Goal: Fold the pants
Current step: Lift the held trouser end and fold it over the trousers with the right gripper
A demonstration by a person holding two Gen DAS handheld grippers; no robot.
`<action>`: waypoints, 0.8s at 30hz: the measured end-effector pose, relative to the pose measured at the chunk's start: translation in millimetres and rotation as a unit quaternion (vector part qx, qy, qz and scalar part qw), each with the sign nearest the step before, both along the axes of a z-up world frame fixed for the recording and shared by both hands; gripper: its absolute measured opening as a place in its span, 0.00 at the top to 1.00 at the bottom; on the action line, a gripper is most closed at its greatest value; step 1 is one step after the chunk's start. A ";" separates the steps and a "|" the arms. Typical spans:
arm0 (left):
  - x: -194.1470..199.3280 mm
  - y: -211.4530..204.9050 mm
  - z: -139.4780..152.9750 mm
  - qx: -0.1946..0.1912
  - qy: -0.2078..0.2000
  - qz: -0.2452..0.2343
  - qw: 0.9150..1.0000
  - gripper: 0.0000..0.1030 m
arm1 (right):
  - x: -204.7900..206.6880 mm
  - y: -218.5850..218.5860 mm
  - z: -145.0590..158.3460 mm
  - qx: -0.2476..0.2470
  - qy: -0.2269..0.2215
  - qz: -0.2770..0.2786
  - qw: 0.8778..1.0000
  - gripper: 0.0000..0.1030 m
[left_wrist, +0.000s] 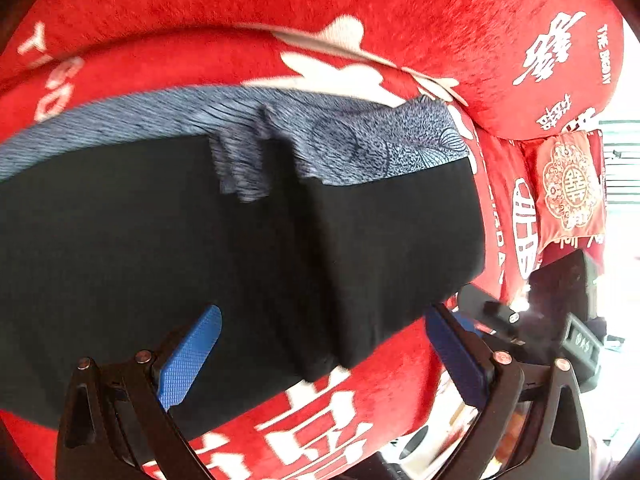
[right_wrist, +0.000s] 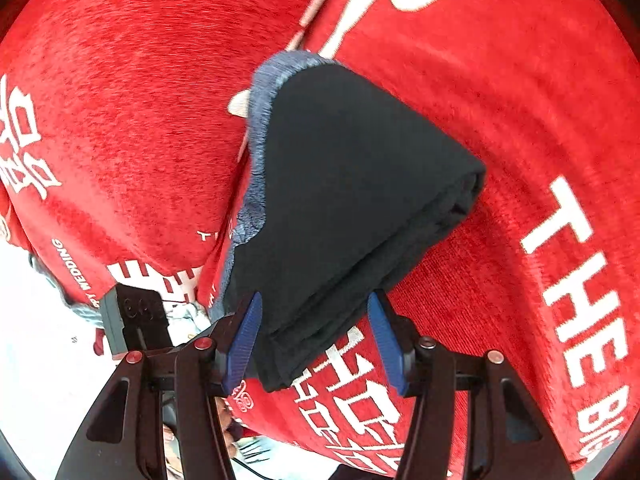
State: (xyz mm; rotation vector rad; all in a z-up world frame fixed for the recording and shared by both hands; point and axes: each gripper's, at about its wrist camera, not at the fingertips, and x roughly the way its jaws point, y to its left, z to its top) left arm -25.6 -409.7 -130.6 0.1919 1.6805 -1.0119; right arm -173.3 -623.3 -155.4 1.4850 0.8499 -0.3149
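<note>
Two claws are hovering wide apart, gripping nothing: left claw point(left_wrist: 322, 354) and right claw point(right_wrist: 316, 344) are straddling soft, limp black pants point(right_wrist: 352, 200); their thick folded edge is offering the best hold.

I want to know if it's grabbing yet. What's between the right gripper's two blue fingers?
In the right wrist view, the folded black pants' corner lies between the right gripper's open fingers, on the red cover.

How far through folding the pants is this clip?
Done: the black pants lie stacked in several layers on the red cover. In hand: nothing; the right gripper straddles the folded end without pressing it, and the left gripper is open. Left: perhaps only tidying.
</note>
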 end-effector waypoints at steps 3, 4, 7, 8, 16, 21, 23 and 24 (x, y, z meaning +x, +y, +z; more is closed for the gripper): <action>-5.4 -6.7 -7.5 0.018 -0.001 0.003 1.000 0.14 | 7.5 4.2 -12.5 0.019 -0.007 -0.006 1.000 0.42; -8.8 -8.0 -6.7 0.016 -0.007 0.005 1.000 0.15 | 9.1 2.5 -16.2 0.023 -0.003 -0.008 1.000 0.42; -14.4 -9.7 -4.6 0.022 -0.027 0.003 0.999 0.35 | 8.6 2.9 -28.5 0.041 -0.005 -0.026 0.999 0.79; -14.5 -10.1 -3.3 0.023 -0.033 0.003 0.999 0.42 | 5.9 2.1 -27.3 0.037 -0.005 -0.029 0.999 0.80; -3.1 15.4 45.1 -0.011 -0.125 0.036 0.991 0.43 | 23.5 5.0 14.7 0.014 -0.074 0.005 0.997 0.82; -0.1 19.7 10.7 0.073 -0.164 0.041 0.983 0.31 | 43.5 16.3 -19.0 0.003 -0.005 0.042 0.999 0.58; 2.3 26.5 13.2 0.065 -0.161 0.053 0.983 0.27 | 46.7 22.8 -7.4 -0.035 0.019 0.089 0.995 0.44; 3.0 27.4 16.0 0.065 -0.167 0.051 0.982 0.27 | 46.3 26.5 3.5 -0.055 0.018 0.114 0.992 0.44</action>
